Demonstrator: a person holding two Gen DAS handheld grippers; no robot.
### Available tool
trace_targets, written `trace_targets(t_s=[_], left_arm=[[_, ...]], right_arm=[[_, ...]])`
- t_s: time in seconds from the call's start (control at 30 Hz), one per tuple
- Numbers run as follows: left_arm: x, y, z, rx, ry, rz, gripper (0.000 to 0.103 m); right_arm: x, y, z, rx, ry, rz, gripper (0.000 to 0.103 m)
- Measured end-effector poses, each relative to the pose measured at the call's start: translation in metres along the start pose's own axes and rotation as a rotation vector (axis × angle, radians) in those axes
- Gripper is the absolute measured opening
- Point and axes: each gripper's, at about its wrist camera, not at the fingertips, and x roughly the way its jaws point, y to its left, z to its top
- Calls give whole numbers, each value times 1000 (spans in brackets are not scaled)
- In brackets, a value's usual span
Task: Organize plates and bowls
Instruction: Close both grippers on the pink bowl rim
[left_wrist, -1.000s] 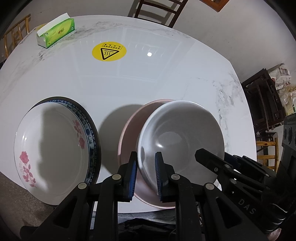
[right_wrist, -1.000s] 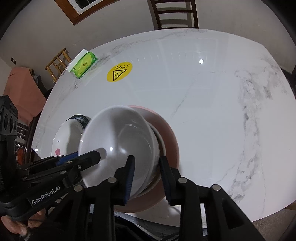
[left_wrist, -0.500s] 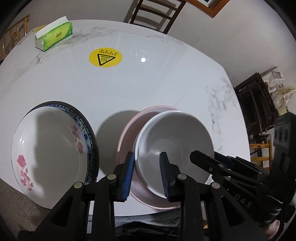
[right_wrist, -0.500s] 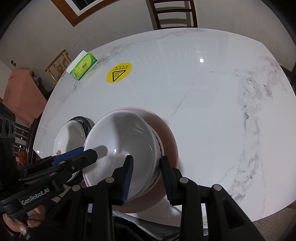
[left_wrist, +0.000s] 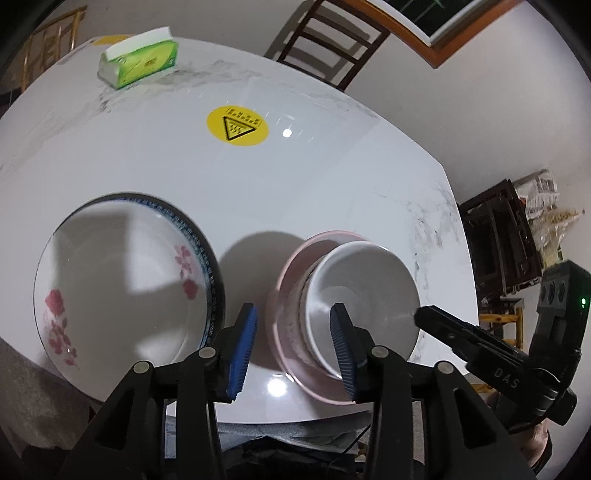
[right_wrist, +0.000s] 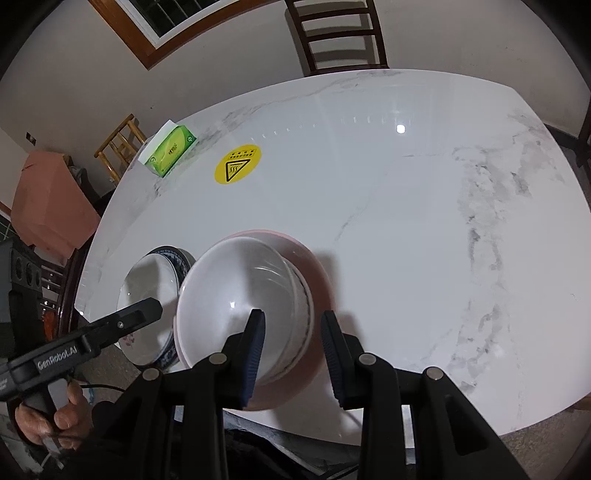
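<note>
Your left gripper (left_wrist: 291, 345) has its jaws spread wide, straddling the near-left rim of the stacked bowls without clamping anything. Your right gripper (right_wrist: 291, 354) is likewise parted, one blue pad over the white bowl (right_wrist: 236, 299), gripping nothing. That white bowl sits nested in the pink bowl (left_wrist: 291, 273), whose near edge your fingers hide. Just left, the floral plate (left_wrist: 118, 284) lies on a blue-rimmed plate (left_wrist: 207, 251), mostly covered. "GenRobot.AI" reads on one handle, "DAS" on the other. Farther across the table (right_wrist: 406, 206): a yellow warning sticker (left_wrist: 237, 125) and a green tissue box (left_wrist: 142, 66), its print unreadable.
</note>
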Motion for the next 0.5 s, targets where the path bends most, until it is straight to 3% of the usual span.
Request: trace_targets(t_s=[0.5], left_arm=[[12,14,-9,-59,57,46,35]], right_arm=[[15,-23,-13,50,61,-54,32]])
